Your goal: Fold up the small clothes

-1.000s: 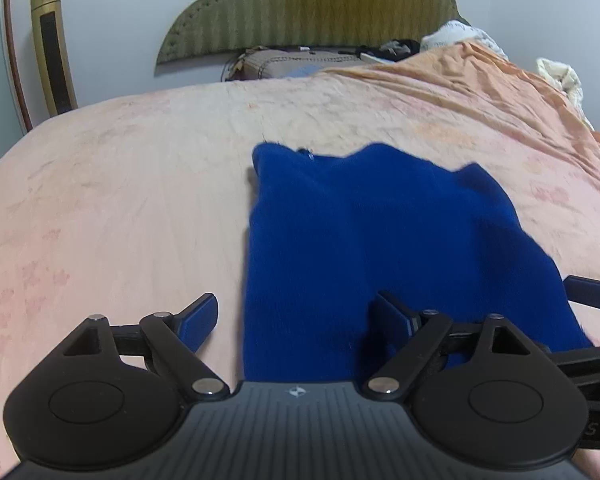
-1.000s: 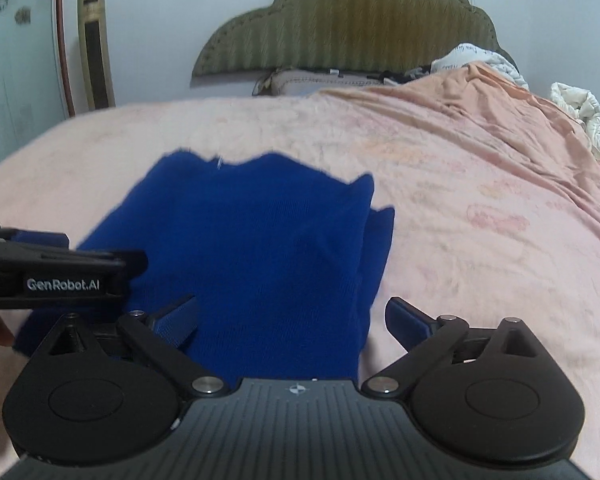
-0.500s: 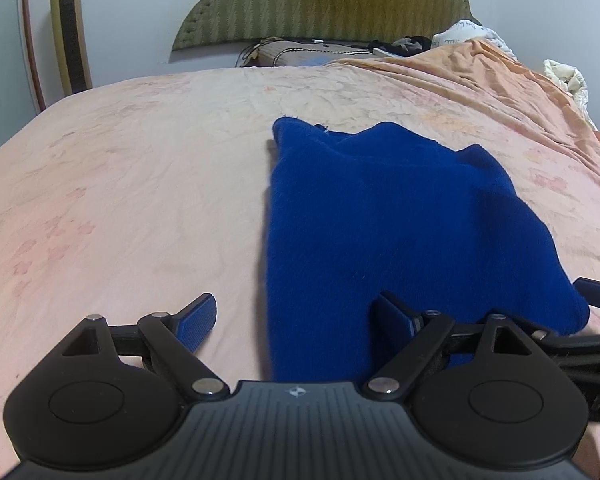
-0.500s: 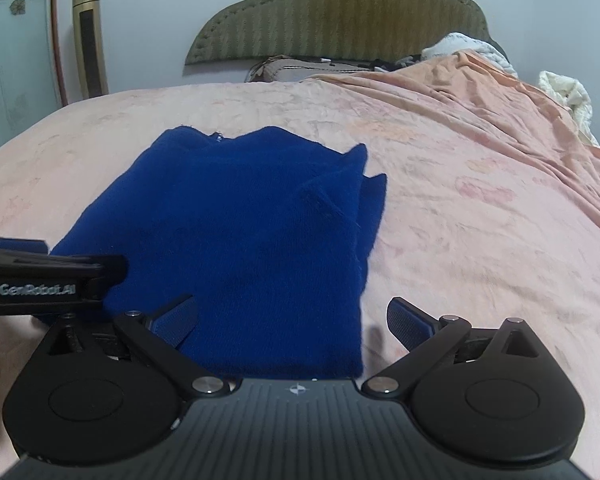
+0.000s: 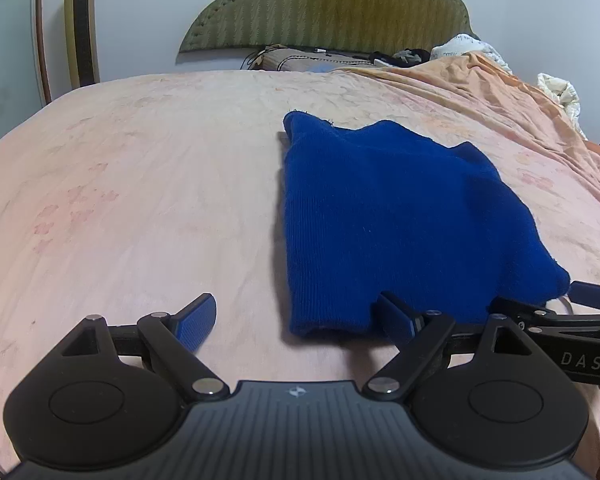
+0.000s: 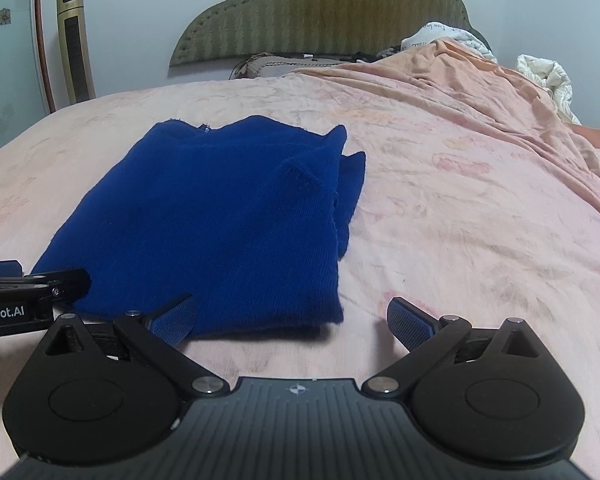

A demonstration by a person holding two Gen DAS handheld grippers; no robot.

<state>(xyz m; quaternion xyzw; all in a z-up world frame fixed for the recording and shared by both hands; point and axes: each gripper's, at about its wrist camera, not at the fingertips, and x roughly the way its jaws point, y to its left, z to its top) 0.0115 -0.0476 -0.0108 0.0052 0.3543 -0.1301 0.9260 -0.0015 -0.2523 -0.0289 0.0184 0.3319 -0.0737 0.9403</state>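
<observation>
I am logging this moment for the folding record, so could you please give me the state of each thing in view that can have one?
blue knit garment: folded, lying flat on the bed, a lower layer sticking out at its right edge.
left gripper: open, empty, at the garment's near left corner.
right gripper: open, empty, at the garment's near right corner.
pink bedsheet: spread, lightly creased.
orange blanket: rumpled, piled at the far right.

right tool (image 5: pixel 580 344): "DAS"; left tool (image 6: pixel 16 304): "Robot.AI"
</observation>
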